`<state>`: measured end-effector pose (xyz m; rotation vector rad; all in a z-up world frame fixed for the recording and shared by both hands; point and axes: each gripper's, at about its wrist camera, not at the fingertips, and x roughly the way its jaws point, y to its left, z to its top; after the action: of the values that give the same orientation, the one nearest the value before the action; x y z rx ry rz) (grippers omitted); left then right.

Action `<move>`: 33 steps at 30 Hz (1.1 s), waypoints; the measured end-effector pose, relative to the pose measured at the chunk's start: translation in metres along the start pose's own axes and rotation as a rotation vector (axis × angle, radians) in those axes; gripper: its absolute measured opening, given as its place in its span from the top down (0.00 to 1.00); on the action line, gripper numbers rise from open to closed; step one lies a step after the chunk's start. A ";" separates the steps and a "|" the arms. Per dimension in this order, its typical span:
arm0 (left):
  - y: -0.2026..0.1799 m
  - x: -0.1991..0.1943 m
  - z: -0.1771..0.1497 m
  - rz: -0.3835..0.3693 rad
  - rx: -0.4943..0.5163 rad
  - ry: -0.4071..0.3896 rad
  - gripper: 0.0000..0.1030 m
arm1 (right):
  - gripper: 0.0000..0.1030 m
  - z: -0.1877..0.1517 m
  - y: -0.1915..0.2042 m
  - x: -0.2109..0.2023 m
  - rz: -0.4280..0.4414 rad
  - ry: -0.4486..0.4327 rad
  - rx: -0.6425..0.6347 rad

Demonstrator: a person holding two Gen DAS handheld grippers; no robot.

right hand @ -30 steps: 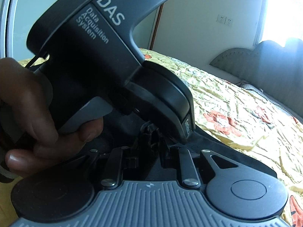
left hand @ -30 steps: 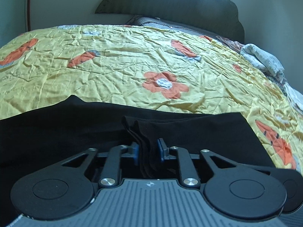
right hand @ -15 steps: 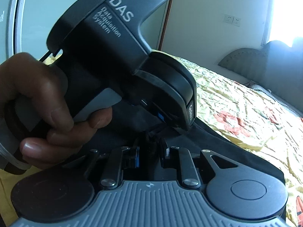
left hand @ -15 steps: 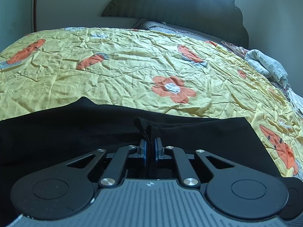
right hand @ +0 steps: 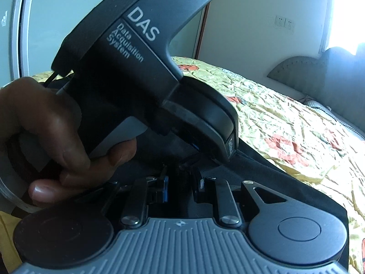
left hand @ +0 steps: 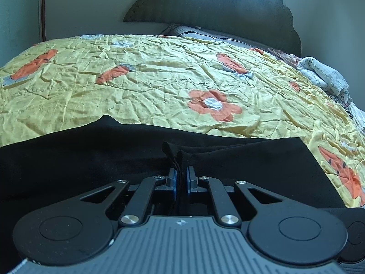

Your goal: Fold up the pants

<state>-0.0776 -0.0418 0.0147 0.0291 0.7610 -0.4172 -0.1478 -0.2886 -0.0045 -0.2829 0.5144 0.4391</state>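
Black pants lie across the near part of the bed. My left gripper is shut on a pinched-up fold of their cloth, which sticks up between the blue pads. In the right wrist view, the left gripper's body and the person's hand on its handle fill the left and centre. Just below it, my right gripper is shut on a thicker bunch of the same pants. Both grippers hold the cloth close together. Where the pants lie beneath the two grippers is hidden.
A crumpled yellow quilt with orange flowers covers the bed beyond the pants. A dark padded headboard stands at the far end. A bundle of pale printed cloth lies at the far right edge. A glass door stands behind the hand.
My left gripper's jaws have closed from a wide gap onto the fold of black cloth. The right gripper has kept its grip and hardly moved.
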 end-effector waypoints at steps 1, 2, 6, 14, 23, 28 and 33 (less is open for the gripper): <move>0.000 0.000 0.000 0.001 0.003 -0.001 0.90 | 0.82 0.001 0.003 -0.001 -0.003 0.001 -0.003; 0.000 0.000 0.000 0.001 0.004 -0.002 0.90 | 0.82 0.001 0.003 0.004 -0.004 0.002 -0.005; 0.000 0.000 0.000 -0.001 0.001 -0.001 0.90 | 0.82 0.001 0.005 0.004 -0.003 0.002 0.006; -0.002 -0.001 -0.001 0.011 0.015 -0.003 0.90 | 0.82 0.001 0.006 -0.018 0.036 0.005 0.050; -0.001 -0.001 -0.002 0.012 0.008 -0.018 0.90 | 0.82 0.004 -0.062 -0.072 0.203 -0.049 0.258; 0.006 -0.003 -0.002 0.004 -0.035 -0.021 0.90 | 0.81 0.001 -0.089 -0.053 0.070 -0.044 0.351; 0.002 -0.005 -0.003 0.025 -0.015 -0.036 0.90 | 0.81 -0.003 -0.083 -0.033 0.051 0.019 0.368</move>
<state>-0.0819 -0.0373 0.0152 0.0177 0.7279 -0.3870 -0.1357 -0.3728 0.0227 0.0803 0.6112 0.3826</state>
